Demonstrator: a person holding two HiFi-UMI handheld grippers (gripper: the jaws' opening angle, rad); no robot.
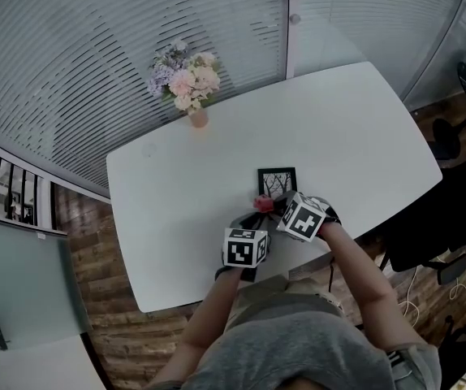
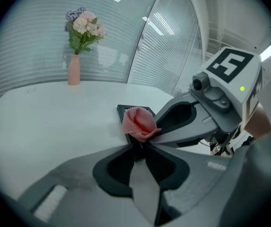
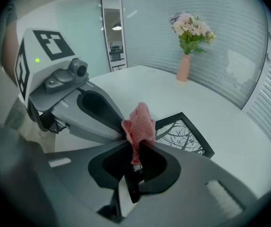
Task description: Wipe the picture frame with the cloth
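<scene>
On the white surface [image 1: 347, 128] a vase of flowers [image 1: 189, 84] stands far back at the left; the left tool [image 2: 138, 146] is clamped on a near corner of the picture frame [image 2: 124, 110], which lies flat near the front edge; the right tool [image 3: 134, 148] pinches a bunched pink cloth [image 3: 139, 123] at that same corner.

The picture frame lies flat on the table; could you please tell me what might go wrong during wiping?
1. The left gripper seems to pinch the picture frame at just one edge, so it could pivot or slide on the table.
2. The right gripper holds the cloth by a small fold, which may pull free.
</scene>
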